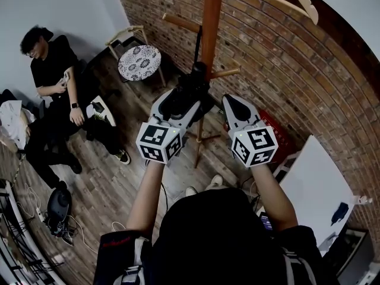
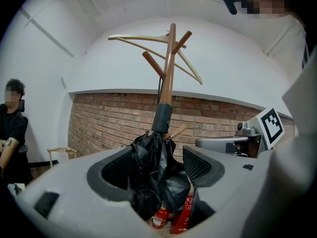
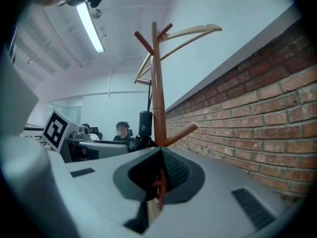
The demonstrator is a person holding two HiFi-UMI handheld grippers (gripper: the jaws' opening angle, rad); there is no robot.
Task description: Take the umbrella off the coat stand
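left tongs (image 2: 161,168) stand spread, with the folded black umbrella (image 2: 154,175) hanging between the two jaws — the cloth bulges close to both pads, but they do not look to be pinching it. right tongs (image 3: 159,177) are pressed together on nothing, held level just beside the left pair.

behind everything runs the brick wall (image 1: 279,58). in front of it stands the wooden coat stand (image 2: 170,68), with a pale hanger (image 2: 148,37) resting among its top pegs. the umbrella hangs close against the pole, handle (image 2: 162,118) uppermost, from a thin dark strap (image 2: 160,90) that runs up toward a peg; just where it loops over i cannot make out. a red fire extinguisher (image 2: 159,217) sits on the floor near the foot of the stand (seen through the left jaws).

my guess at the risks: closing on loose cloth rather than the firm core could let the umbrella slide out, or let the folds spill open. pulling straight back while the strap is hooked on an upward-angled peg would drag the stand with it — it looks slim and carries the hanger up high, so it might rock, tip, or shed the hanger. lifting first, until the strap clears the peg, seems the safer order.
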